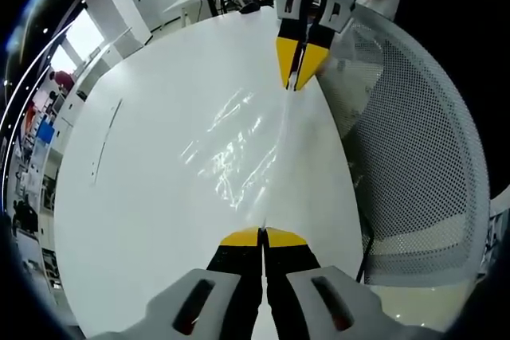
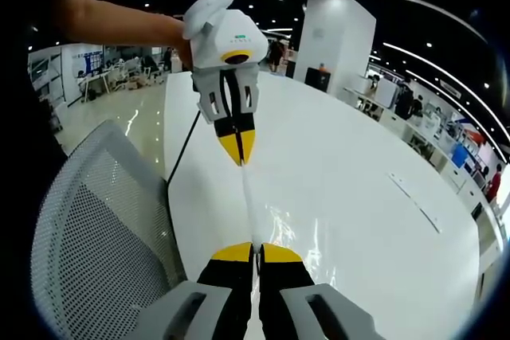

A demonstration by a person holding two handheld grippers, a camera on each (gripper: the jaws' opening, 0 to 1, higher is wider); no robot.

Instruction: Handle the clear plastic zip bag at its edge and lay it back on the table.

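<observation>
A clear plastic zip bag (image 1: 239, 153) hangs stretched between the two grippers above the white table (image 1: 159, 77), its film glinting. My left gripper (image 1: 262, 234) is shut on one end of the bag's edge at the bottom of the left gripper view. My right gripper (image 1: 300, 77) pinches the far end of the same edge, jaws together. In the right gripper view the bag's edge (image 2: 249, 205) runs as a thin pale strip from my right gripper (image 2: 256, 249) up to my left gripper (image 2: 237, 157), held by a person's arm.
A white mesh chair (image 1: 414, 149) stands against the table's edge beside the bag; its mesh back (image 2: 96, 228) also shows in the right gripper view. A thin slot (image 1: 106, 137) lies in the table top. Desks and shelves stand beyond the table.
</observation>
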